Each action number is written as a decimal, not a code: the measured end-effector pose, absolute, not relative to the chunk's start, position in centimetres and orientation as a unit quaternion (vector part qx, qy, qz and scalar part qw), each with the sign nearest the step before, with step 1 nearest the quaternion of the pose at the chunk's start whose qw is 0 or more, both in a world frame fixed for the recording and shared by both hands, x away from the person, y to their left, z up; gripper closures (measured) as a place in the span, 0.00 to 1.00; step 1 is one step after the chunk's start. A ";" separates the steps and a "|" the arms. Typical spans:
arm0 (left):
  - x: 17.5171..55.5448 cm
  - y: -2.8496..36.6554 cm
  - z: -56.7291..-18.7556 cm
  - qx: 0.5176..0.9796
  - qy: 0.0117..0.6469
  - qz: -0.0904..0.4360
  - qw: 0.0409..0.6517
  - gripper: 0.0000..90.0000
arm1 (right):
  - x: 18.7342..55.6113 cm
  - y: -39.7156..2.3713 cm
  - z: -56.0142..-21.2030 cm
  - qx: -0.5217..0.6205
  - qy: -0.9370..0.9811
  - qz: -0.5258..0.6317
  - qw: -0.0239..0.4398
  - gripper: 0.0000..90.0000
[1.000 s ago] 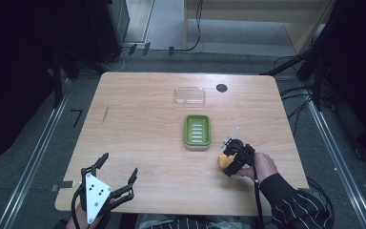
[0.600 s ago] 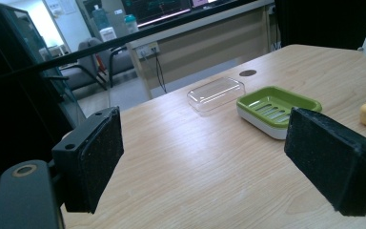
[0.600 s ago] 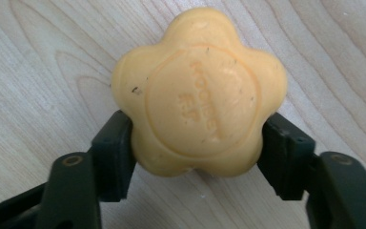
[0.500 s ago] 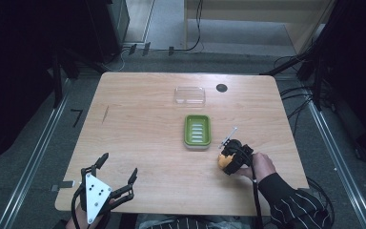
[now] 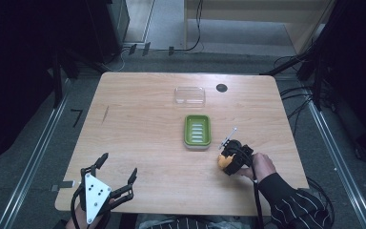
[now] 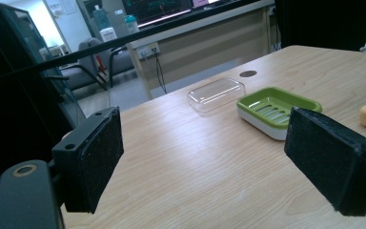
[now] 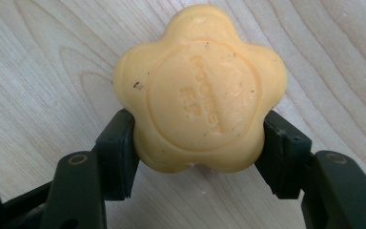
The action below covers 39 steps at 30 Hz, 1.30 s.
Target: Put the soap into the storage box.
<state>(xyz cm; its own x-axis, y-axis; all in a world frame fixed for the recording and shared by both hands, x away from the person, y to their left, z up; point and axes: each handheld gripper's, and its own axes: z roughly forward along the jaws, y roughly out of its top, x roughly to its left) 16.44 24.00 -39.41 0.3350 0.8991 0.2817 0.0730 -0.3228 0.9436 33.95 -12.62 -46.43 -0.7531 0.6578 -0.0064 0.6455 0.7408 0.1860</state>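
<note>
The right hand-held gripper (image 7: 198,157) has its two black jaws pressed against the flanks of the soap (image 7: 200,90), and the squeeze has only just finished: a second ago the jaws sat looser around it, now they pinch it firmly. It's a flower-shaped bar, five rounded lobes, waxy orange-yellow, with a raised round medallion and embossed lettering on top, plus a few dark specks. It lies flat on the pale wood-grain counter (image 7: 38,71), right between the jaws. From the high view the right hand-held gripper (image 5: 231,160) hasn't budged from its spot, soap (image 5: 225,162) at its tip. Just beyond and to its left sits the green soap dish (image 5: 198,131), rectangular, glossy plastic with a ribbed floor on a white base. Farther out past the dish lies the clear plastic lid (image 5: 189,95). Well apart on the other side, the left hand-held gripper (image 5: 116,176) is spread wide with nothing in it, rough black pads (image 6: 97,157) facing each other, unmoved.
</note>
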 end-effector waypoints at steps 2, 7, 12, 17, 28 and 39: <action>16.4 24.0 -39.4 0.676 0.359 0.451 0.458 0.14 | 34.0 -12.7 -46.3 0.347 0.933 0.091 0.037 0.45; 16.4 24.0 -39.4 0.676 0.359 0.451 0.458 0.14 | 34.0 -12.9 -45.9 0.350 0.930 0.102 0.045 0.45; 16.4 24.0 -39.4 0.675 0.360 0.452 0.459 0.14 | 34.1 -13.1 -45.7 0.353 0.928 0.108 0.050 0.45; 16.4 24.0 -39.4 0.676 0.359 0.452 0.458 0.14 | 34.2 -13.3 -45.4 0.354 0.927 0.106 0.054 0.45; 16.4 24.0 -39.4 0.676 0.360 0.451 0.458 0.14 | 34.5 -13.4 -45.0 0.361 0.924 0.111 0.065 0.45; 16.4 24.0 -39.4 0.677 0.360 0.451 0.457 0.14 | 34.9 -13.3 -44.5 0.359 0.923 0.119 0.074 0.45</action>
